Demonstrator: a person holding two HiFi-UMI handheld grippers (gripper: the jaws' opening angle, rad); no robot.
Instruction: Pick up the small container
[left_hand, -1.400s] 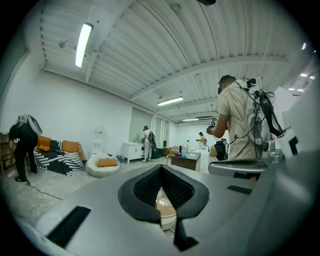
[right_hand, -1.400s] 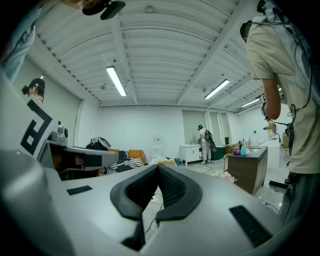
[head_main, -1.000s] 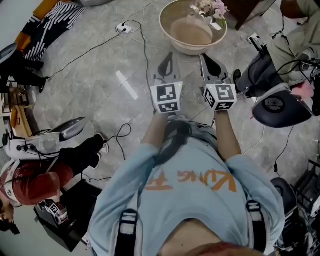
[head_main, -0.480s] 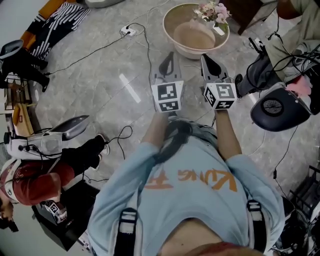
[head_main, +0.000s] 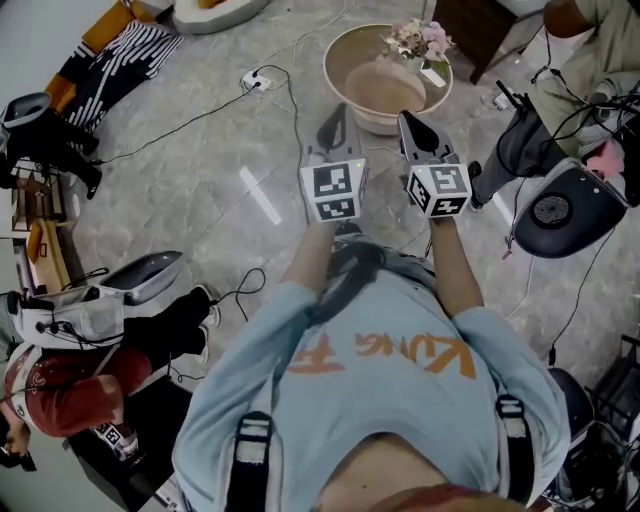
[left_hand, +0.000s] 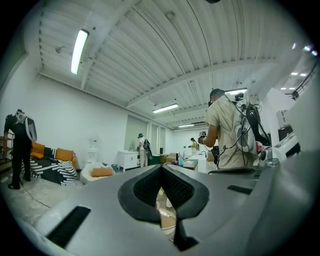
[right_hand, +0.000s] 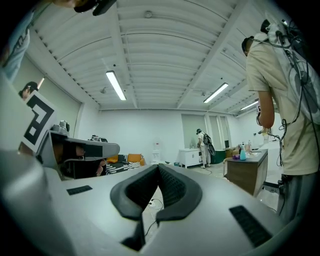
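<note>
In the head view both grippers are held out in front of the person, side by side above the grey floor. My left gripper (head_main: 335, 112) and my right gripper (head_main: 407, 120) both point at a round beige table (head_main: 345, 50) just beyond their tips. The table carries a bunch of pink flowers (head_main: 420, 38). I cannot pick out a small container on it. The left gripper (left_hand: 161, 167) has its pads touching at the tips with nothing between them. The right gripper (right_hand: 159, 167) looks the same, shut and empty.
A person in beige (head_main: 590, 50) stands at the back right beside black bags and gear (head_main: 555, 205). Cables and a power strip (head_main: 252, 78) lie on the floor at left. A person in red (head_main: 60, 375) sits at lower left. Striped cushions (head_main: 105, 50) lie at upper left.
Both grippers have edged forward, so their tips now sit closer to the round table's near rim. Neither pair of jaws has moved.
</note>
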